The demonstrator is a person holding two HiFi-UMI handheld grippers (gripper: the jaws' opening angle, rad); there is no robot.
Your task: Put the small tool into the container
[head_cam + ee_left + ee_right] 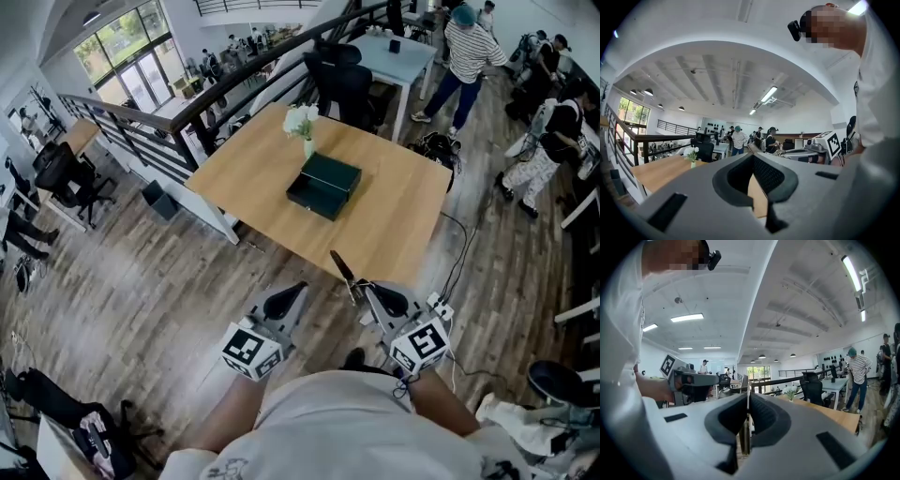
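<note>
A dark green box (324,185), the container, lies near the middle of the wooden table (403,225). My right gripper (368,291) hovers over the table's near edge and is shut on the small tool (342,272), whose dark handle sticks up and away toward the box. In the right gripper view the tool (747,418) is a thin upright strip pinched between the pads. My left gripper (298,289) is beside it to the left, off the table's edge, shut with nothing in it. The left gripper view shows the right gripper (806,154) at its right.
A small vase of white flowers (303,127) stands just behind the box. A railing (141,127) runs to the left of the table. Office chairs (342,84) and another table (398,56) are behind it. People stand at the far right (464,56).
</note>
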